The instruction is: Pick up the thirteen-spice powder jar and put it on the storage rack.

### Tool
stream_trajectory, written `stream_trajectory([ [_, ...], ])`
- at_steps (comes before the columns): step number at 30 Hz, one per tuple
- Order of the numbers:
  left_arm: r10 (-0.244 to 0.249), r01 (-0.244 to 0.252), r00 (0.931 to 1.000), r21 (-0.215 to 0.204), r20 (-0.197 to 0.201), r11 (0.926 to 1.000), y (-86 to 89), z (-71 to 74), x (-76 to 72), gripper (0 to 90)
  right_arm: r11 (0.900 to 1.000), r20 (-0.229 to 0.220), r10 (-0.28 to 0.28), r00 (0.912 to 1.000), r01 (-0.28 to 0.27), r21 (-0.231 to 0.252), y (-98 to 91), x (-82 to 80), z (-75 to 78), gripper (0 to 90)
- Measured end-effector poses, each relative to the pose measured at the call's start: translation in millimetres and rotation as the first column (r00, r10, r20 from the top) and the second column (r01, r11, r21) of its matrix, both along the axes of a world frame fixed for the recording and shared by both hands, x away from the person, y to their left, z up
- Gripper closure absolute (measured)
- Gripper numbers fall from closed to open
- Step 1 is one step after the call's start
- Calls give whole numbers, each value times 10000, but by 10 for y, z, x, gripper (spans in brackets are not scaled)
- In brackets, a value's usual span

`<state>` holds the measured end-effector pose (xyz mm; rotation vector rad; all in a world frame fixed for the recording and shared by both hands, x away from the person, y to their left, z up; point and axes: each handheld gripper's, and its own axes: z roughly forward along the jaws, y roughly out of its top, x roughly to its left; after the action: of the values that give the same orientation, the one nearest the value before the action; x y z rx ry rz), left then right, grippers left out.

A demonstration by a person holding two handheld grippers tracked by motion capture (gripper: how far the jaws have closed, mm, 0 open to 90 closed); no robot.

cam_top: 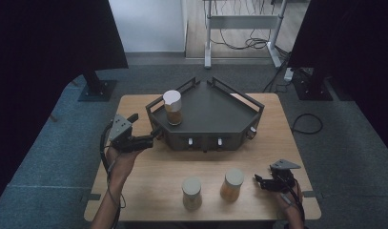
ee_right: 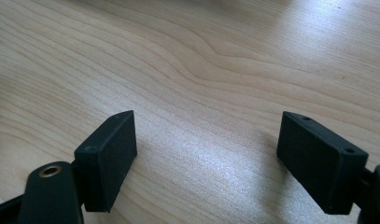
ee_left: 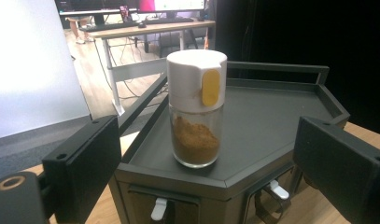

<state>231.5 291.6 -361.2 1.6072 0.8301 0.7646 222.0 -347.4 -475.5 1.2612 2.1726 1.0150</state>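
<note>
From above, the left tool [cam_top: 151, 136] is hovering released just beside the dark tray [cam_top: 215, 112], where a spice jar [cam_top: 172, 107] is standing near the left rim. Through the left gripper view, the jar [ee_left: 196, 109] is sitting upright beyond the spread jaws, untouched. Through the right gripper view, the right tool [ee_right: 206, 158] is resting released, grasping nothing, over the bare bench [ee_right: 201, 56].

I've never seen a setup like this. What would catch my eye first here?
Probably the dark angular rack at the far side of the wooden table, with one white-capped spice jar standing at its left edge. The left claw hovers open beside the rack, facing that jar. Two more jars wait near the front edge, beside the open right claw.
</note>
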Motion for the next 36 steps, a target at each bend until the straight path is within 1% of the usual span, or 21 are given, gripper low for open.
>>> stream_trajectory([
  [13, 85, -85, 9999, -4, -111, 10000, 104, -58, -130, 74, 10000, 1, -14, 10000, 14, -1, 3, -2, 0, 194],
  [18, 60, -61, 9999, -65, -114, 10000, 142, -77, -184, 74, 10000, 2, -21, 10000, 21, -4, 4, -3, 0, 194],
  [26, 22, -22, 10000, 60, -95, 10000, 172, -91, -282, 75, 10000, 1, -40, 10000, 40, -4, 7, -5, 0, 194],
  [36, 90, -86, 9989, 81, -466, 9999, 215, -212, -299, 75, 10000, 2, -63, 10000, 63, -7, 11, -9, 0, 193],
])
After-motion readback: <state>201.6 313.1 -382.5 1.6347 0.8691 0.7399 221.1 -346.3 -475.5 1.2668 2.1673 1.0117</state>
